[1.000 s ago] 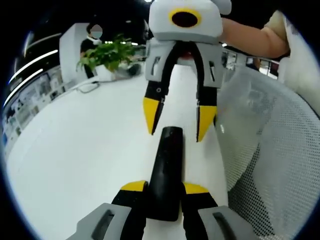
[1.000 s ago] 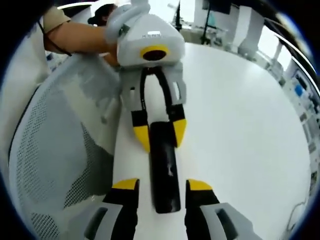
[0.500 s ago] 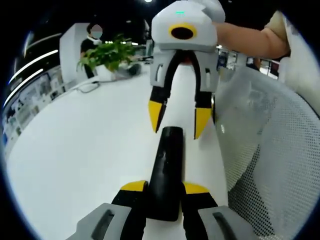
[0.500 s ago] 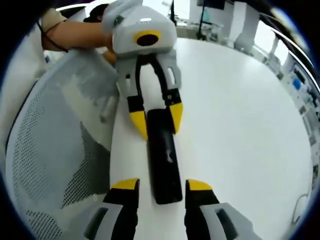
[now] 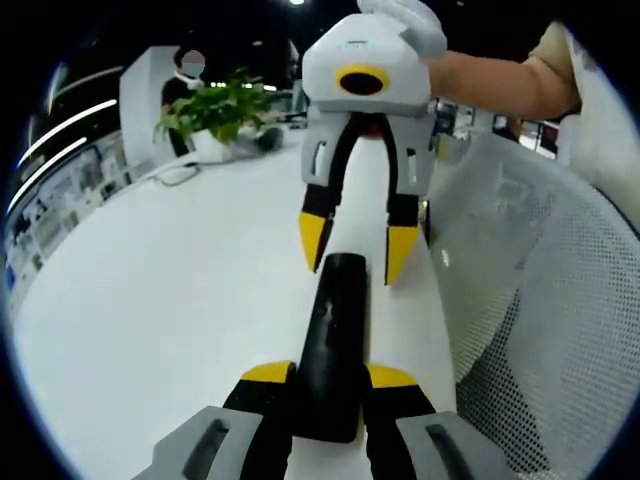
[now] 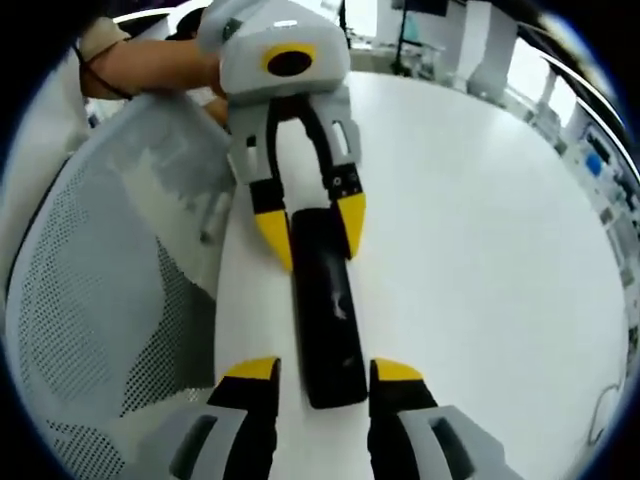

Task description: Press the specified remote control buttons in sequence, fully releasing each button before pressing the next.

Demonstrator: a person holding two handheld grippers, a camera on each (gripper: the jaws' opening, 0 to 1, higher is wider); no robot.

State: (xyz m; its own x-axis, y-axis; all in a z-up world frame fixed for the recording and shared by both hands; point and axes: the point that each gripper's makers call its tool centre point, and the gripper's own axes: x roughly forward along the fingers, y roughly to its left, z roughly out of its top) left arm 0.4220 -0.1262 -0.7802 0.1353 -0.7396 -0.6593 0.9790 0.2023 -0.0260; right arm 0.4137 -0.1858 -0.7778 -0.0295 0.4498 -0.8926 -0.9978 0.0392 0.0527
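White table (image 5: 150, 300), lit room behind, potted plant (image 5: 215, 105) at far edge, mesh chair (image 5: 540, 300) alongside. Black remote (image 5: 335, 340) flat on table, clamped at one end by left gripper (image 5: 330, 378); right gripper (image 6: 312, 372) spread, straddling other end.

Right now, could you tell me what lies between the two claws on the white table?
The black remote control spans the stretch between them: the left claw clamps its far end, the right claw straddles its near end, seen in the right gripper view.
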